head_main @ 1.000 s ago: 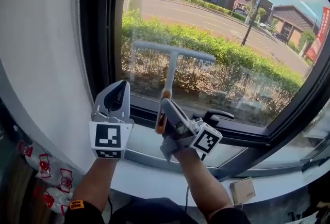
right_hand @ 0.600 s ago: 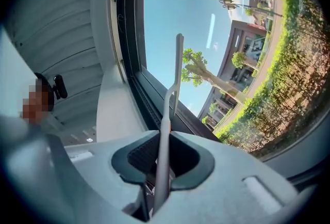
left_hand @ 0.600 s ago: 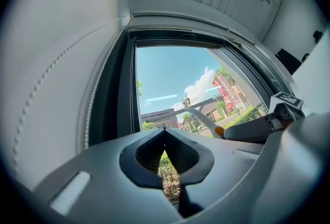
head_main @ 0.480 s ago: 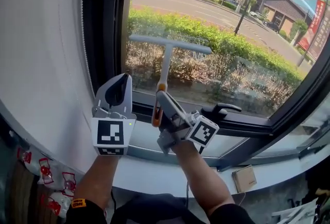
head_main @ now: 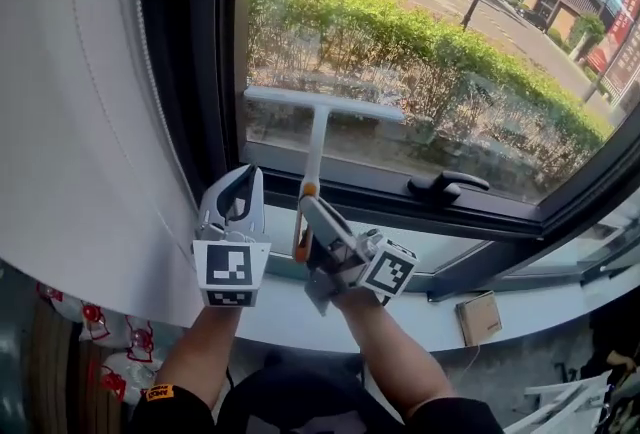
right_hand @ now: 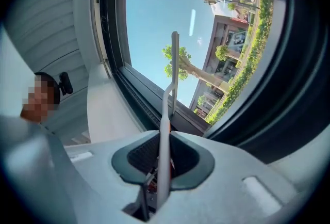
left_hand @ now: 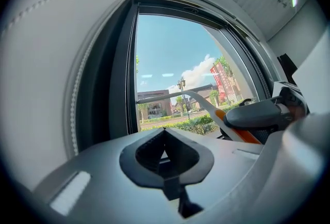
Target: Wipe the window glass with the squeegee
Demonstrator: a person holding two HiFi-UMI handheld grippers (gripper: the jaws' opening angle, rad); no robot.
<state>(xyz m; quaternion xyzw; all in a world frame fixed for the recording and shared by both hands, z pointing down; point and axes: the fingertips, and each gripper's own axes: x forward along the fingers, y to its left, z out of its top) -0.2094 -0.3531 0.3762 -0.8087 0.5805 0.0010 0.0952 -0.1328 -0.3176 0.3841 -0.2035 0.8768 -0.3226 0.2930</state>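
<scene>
Just 1 squeegee, clamped in R tool; L tool closed.

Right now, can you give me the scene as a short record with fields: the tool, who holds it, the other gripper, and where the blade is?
tool: squeegee, T-shaped, pale shaft, orange at the grip
held by: right gripper, shut on the squeegee's handle
other gripper: left gripper, shut, empty, beside the right one
blade: level, low on the window glass, near the bottom frame, left part
nearby: black window handle, right of the squeegee
</scene>
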